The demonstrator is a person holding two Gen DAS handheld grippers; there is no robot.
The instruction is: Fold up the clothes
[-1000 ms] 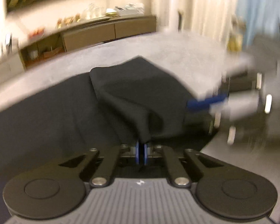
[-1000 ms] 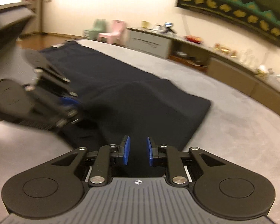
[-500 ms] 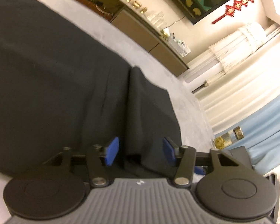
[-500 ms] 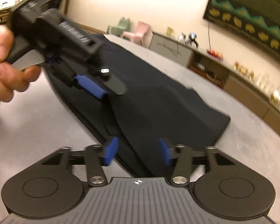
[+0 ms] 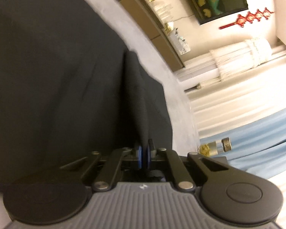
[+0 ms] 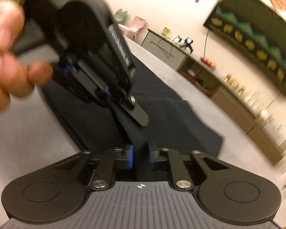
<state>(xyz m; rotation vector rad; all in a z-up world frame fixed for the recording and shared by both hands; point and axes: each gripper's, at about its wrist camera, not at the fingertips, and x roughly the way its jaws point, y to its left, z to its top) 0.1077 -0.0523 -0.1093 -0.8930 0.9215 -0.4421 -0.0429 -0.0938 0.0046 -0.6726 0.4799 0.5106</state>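
A dark garment [image 5: 57, 80] lies spread over the grey worktop [image 5: 162, 64], its far end cut off by the edge of the left wrist view and its weave lost to blur. A raised fold of the garment runs from its far corner down to the left hand-held gripper [image 5: 144, 157], whose blue pads are nearly together and pinch that fold. Seen from the right wrist camera, that same gripper hangs over the garment [image 6: 177, 122] in a smeared person's hand [image 6: 7, 57] cut by the frame. The right hand-held gripper [image 6: 141, 155] sits at the garment's near edge; its jaws are closing with dark cloth between the pads, which look pressed on it, though blur makes the contact hard to confirm. Beyond the garment, a sideboard [image 6: 234, 103] along the wall is streaked.
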